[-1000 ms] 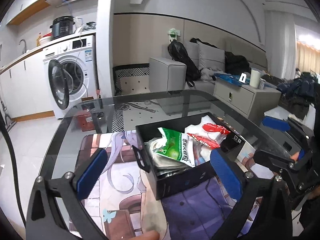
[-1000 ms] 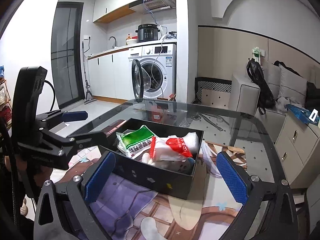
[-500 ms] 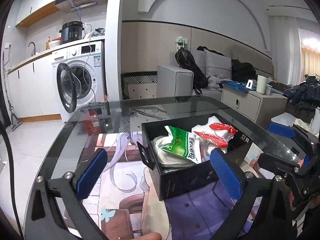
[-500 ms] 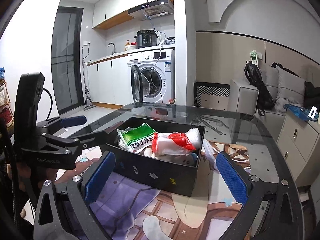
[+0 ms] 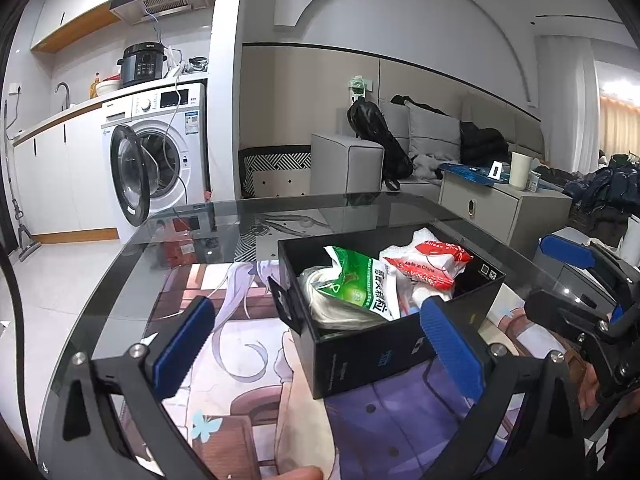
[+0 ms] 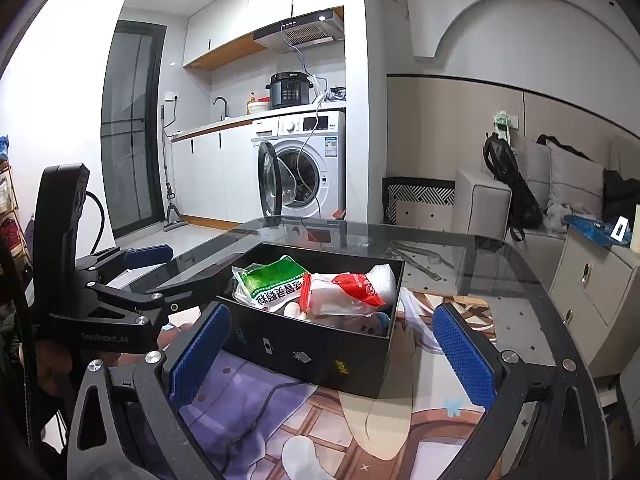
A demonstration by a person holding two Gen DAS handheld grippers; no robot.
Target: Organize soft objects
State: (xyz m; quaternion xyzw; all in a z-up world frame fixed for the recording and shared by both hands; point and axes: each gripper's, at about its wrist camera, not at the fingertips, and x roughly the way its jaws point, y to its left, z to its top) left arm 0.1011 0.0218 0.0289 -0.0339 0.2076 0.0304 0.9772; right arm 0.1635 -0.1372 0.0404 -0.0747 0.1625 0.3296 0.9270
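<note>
Left wrist view: left gripper (image 5: pixel 316 344) stands wide apart, blue pads (image 5: pixel 182 346) either side of empty air, holding nothing. Black box (image 5: pixel 372 350) sits on the printed mat (image 5: pixel 240 368) over the glass table (image 5: pixel 120 280), just ahead and to the right. Inside it lie a green-labelled bag (image 5: pixel 356 280), a red-labelled bag (image 5: pixel 428 260) and a clear bundle (image 5: pixel 320 300) beneath them. Judgement: the soft items appear already boxed, so the step in hand is a retreat or final check. Done well, that means lifting both tools clear without nudging the box wall or snagging a bag that rides above the rim. The box floor and whatever lies under the bags are hidden; the right pad covers part of the near wall.

Right wrist view: right gripper (image 6: pixel 332 356) is likewise fully spread and empty, pads (image 6: pixel 464 358) flanking the box (image 6: pixel 320 356) from short of its near wall, not touching it. Green bag (image 6: pixel 272 280) and red bag (image 6: pixel 344 292) lie side by side, touching. The left gripper (image 6: pixel 148 260) shows at the far left edge, its fingers partly cut off. A dark cord (image 6: pixel 260 412) crosses the mat; its ends cannot be traced. Print on the bags is too small to read with confidence.
</note>
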